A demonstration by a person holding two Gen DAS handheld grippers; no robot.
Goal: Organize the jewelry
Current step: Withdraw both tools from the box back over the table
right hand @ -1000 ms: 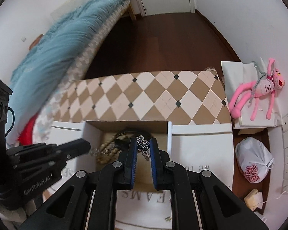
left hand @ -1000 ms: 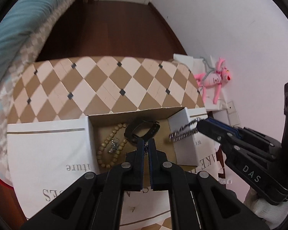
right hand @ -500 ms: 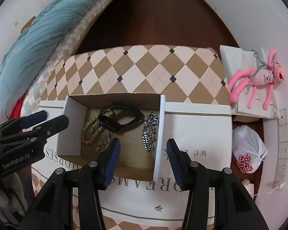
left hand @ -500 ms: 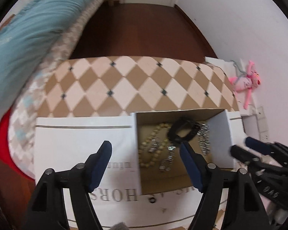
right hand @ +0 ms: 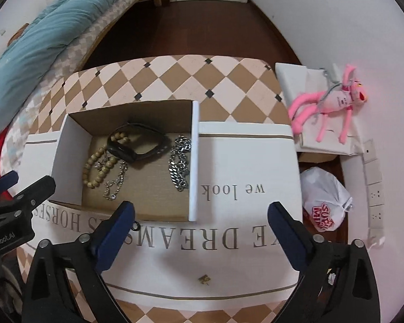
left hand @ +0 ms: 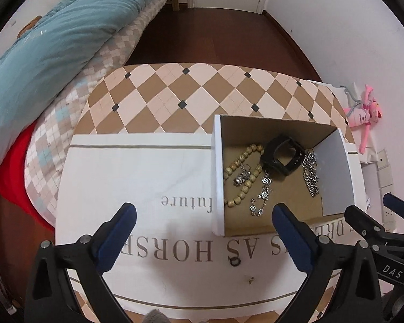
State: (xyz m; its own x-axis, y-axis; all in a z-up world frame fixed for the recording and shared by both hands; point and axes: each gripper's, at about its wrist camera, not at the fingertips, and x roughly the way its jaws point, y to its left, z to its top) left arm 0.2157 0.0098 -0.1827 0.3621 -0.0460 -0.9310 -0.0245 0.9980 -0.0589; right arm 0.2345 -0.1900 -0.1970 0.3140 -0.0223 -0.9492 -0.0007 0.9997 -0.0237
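An open cardboard box [left hand: 217,177] [right hand: 194,161] stands on a white printed cloth. Inside lie a wooden bead bracelet [left hand: 245,172] [right hand: 99,167], a black watch band [left hand: 282,156] [right hand: 137,145], a thick silver chain [left hand: 311,173] [right hand: 179,162] and a thin silver chain [left hand: 262,196] [right hand: 115,180]. My left gripper [left hand: 203,231] is open and empty, above the cloth near the box's front left. My right gripper [right hand: 200,226] is open and empty, near the box's front right corner. A small dark ring [left hand: 234,262] [right hand: 135,225] lies on the cloth in front of the box.
The cloth [left hand: 137,177] covers a checkered table [left hand: 175,97]. A bed with a teal quilt [left hand: 54,40] is at the left. A pink plush toy [right hand: 334,102] and a white plastic bag [right hand: 324,202] lie at the right by the wall.
Both grippers opened, let their silver chains into the box, and drew back and up from it. The box now holds both chains.
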